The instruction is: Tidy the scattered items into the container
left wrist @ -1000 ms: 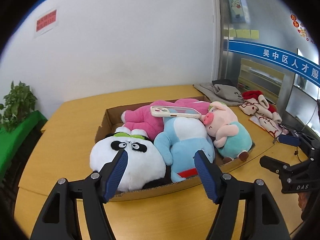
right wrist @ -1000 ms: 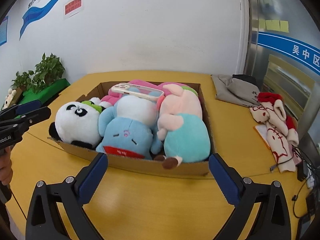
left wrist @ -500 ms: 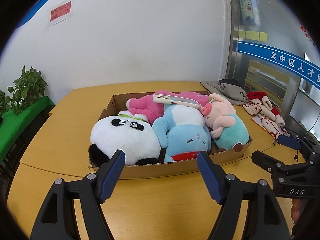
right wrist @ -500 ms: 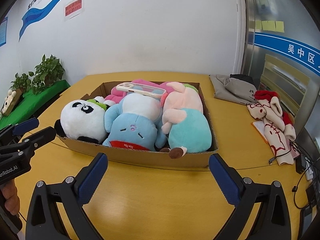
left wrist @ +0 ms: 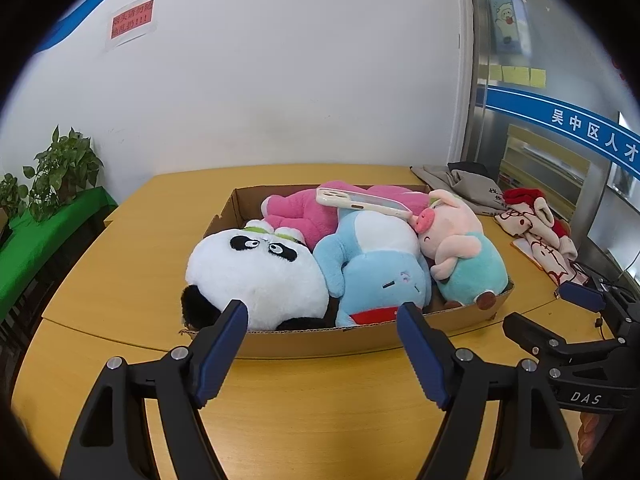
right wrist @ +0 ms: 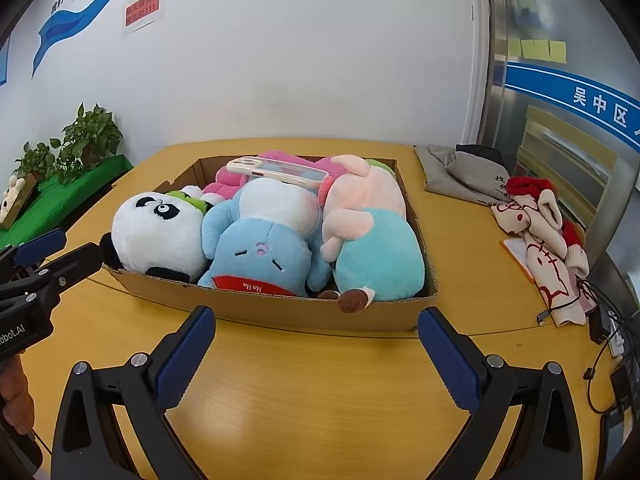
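A shallow cardboard box (left wrist: pixel 320 342) (right wrist: pixel 280 308) stands on the wooden table. It holds a panda plush (left wrist: pixel 256 276) (right wrist: pixel 158 236), a blue plush (left wrist: pixel 380 272) (right wrist: pixel 264 252), a pink plush (left wrist: pixel 304 212), and a pig plush in teal (left wrist: pixel 464 256) (right wrist: pixel 372 240). A cream phone (left wrist: pixel 362 202) (right wrist: pixel 278 170) lies on top of the plushes. My left gripper (left wrist: pixel 324 338) is open and empty, in front of the box's near wall. My right gripper (right wrist: pixel 316 344) is open and empty, also in front of the box. Each gripper shows in the other's view.
A grey cloth bag (right wrist: pixel 464 172) and a red-and-cream fabric item (right wrist: pixel 540 232) lie on the table right of the box. Cables and a black plug (right wrist: pixel 600 320) sit at the right edge. Potted plants (right wrist: pixel 84 140) stand on a green stand at left.
Both grippers have drawn back from the box, the left one more. The box and its contents have not moved.
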Demonstrator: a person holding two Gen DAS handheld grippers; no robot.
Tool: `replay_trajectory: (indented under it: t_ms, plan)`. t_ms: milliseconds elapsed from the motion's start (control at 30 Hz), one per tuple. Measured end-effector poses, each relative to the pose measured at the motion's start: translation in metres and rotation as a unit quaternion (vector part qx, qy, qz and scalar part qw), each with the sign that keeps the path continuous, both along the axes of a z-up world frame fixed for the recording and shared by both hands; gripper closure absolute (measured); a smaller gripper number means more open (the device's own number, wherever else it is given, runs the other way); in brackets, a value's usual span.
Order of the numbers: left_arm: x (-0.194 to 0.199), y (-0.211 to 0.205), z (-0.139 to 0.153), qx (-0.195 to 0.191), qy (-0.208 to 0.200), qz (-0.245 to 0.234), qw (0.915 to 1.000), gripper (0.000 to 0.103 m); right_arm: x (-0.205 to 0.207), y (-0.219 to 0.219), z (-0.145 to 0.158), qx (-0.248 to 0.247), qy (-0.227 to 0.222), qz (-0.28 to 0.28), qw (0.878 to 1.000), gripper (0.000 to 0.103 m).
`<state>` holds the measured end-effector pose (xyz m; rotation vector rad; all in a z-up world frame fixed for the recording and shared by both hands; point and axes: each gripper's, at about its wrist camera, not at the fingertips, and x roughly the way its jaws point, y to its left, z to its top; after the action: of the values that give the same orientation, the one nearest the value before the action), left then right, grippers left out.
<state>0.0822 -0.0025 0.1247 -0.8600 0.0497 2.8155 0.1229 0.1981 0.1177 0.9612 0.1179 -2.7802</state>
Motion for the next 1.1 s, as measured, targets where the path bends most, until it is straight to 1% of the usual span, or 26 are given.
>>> replay_trajectory:
  t_ms: [433,533,767,933,1100]
  plan:
    - [0.002,0.004,-0.005,-0.008,-0.005,0.002,1.0000,0.026,0.003,0.004,-0.003,-0.001,-0.002,-0.004,1.000,0.000]
    - [0.002,0.006,-0.008,-0.023,-0.005,0.008,0.9997,0.026,0.003,0.006,-0.004,-0.002,-0.002,-0.008,1.000,0.000]
    - [0.001,0.008,-0.012,-0.020,-0.013,0.003,0.9997,0.026,0.006,0.005,-0.007,-0.001,-0.006,-0.005,1.000,0.000]
    - [0.002,0.011,-0.016,-0.033,-0.013,0.007,0.9993,0.026,0.004,0.006,-0.008,-0.003,-0.007,-0.010,1.000,0.000]
    - [0.001,0.009,-0.017,-0.023,-0.019,0.008,0.9995,0.024,0.003,0.006,-0.010,-0.003,-0.009,-0.011,1.000,0.000]
